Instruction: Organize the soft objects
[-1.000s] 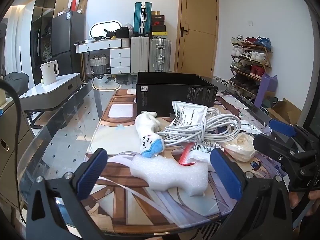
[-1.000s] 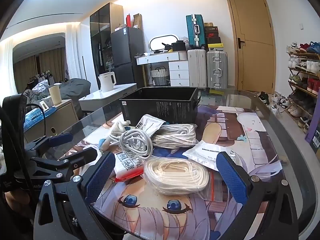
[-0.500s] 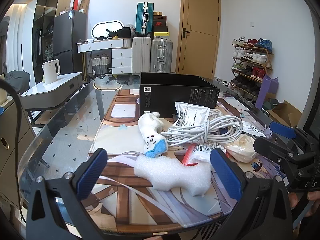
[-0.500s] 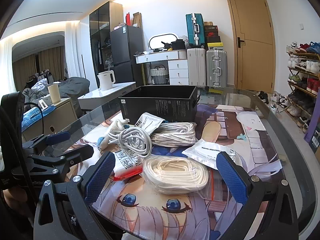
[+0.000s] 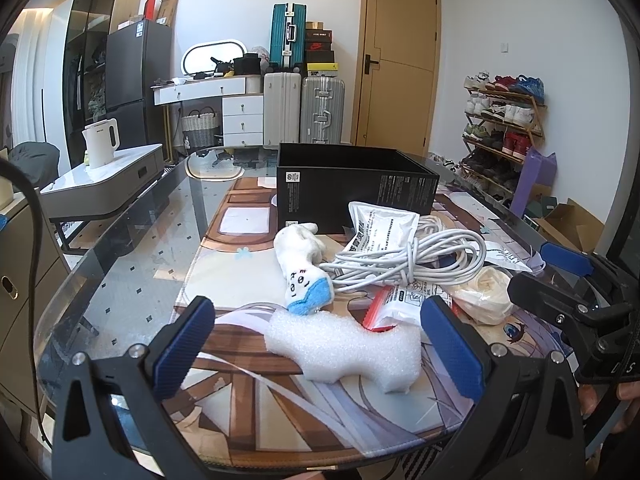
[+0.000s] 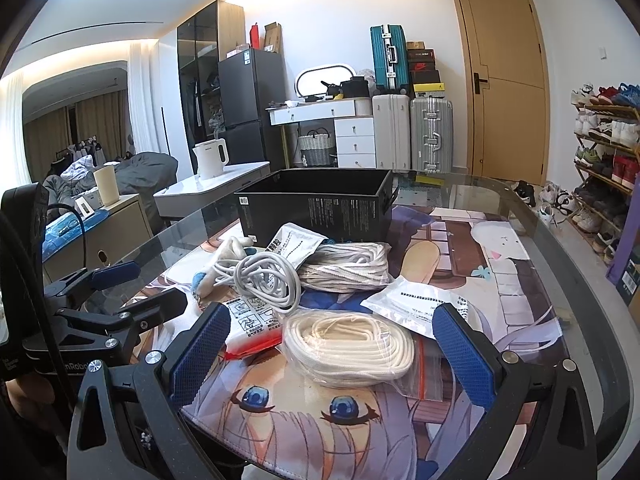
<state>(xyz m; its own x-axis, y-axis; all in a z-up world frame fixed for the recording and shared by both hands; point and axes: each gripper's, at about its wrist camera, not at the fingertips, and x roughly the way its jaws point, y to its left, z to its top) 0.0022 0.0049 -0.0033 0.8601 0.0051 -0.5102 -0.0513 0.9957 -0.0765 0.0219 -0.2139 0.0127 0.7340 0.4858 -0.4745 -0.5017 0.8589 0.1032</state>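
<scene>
Soft objects lie grouped on the glass surface (image 5: 120, 280), on a printed mat (image 6: 460, 248), in front of both tongs. Left tongs (image 5: 320, 344): spread wide, holding nothing; a white foam piece (image 5: 348, 344) lies between the fingertips. Just beyond it, a white plush toy with a blue end (image 5: 302, 268) touches the foam's far edge. Right tongs (image 6: 340, 354): spread wide, holding nothing; a bagged coil of cream rope (image 6: 348, 344) lies between the fingertips. Farther out: a grey cable bundle (image 6: 260, 280), a second rope coil (image 6: 348, 266), a white pouch (image 6: 296, 244) and a flat white packet (image 6: 416, 304). An open black box (image 6: 320, 204) stands behind the group.
</scene>
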